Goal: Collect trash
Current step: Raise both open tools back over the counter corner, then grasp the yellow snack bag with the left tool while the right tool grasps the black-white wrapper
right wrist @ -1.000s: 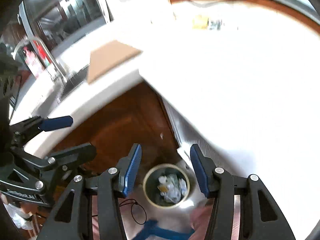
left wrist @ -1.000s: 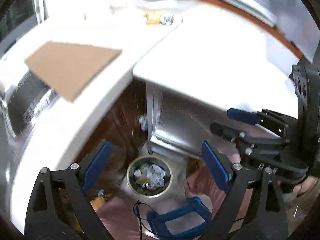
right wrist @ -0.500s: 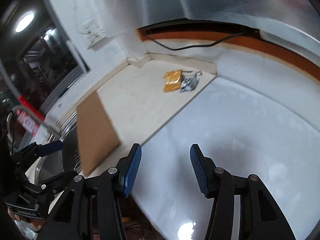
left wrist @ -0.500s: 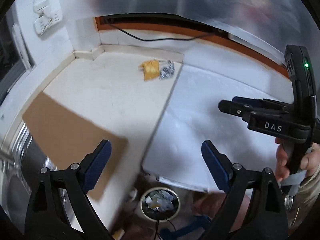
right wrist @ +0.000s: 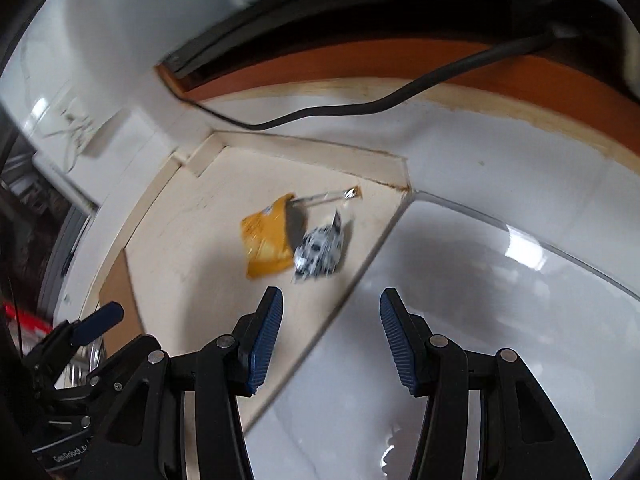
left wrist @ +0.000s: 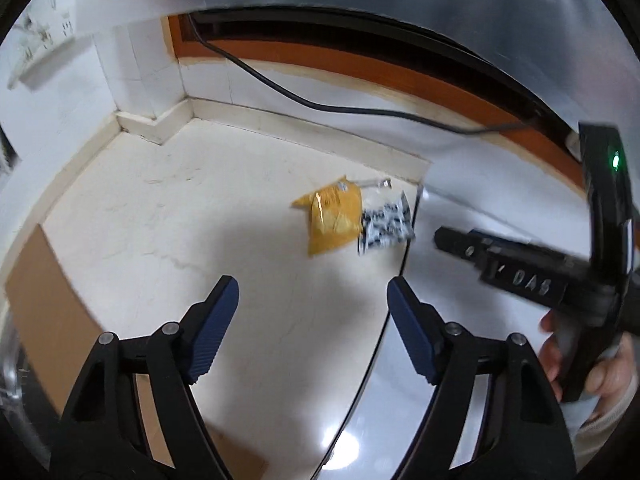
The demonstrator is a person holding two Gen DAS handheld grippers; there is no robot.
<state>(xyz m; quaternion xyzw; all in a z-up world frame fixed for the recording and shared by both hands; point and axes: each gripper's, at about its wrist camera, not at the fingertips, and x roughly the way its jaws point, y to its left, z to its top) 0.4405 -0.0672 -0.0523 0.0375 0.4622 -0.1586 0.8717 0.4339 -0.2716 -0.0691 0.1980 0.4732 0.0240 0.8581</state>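
A yellow wrapper (left wrist: 331,220) lay flat on the cream countertop (left wrist: 168,216), near the corner where the counter met the tiled wall. Touching its right side sat a crumpled black-and-white wrapper (left wrist: 386,226), and just behind the pair a thin clear wrapper strip (right wrist: 326,197) stretched toward the back edge. All three pieces rested close to the seam where the cream surface met a glossy white appliance top (right wrist: 500,320).

The left gripper (left wrist: 312,312) hovered above the counter short of the trash, its blue-padded jaws spread wide with nothing between them. The right gripper (right wrist: 330,330) was likewise parted and empty, aimed at the wrappers from over the seam; in the left wrist view its black body showed at the right edge, held by the person's right hand (left wrist: 592,364).

A brown cardboard sheet (left wrist: 52,312) lay on the counter toward the left, well apart from the trash. A black cable (right wrist: 360,108) ran along the wall behind, below an orange-brown wooden frame (left wrist: 360,64)
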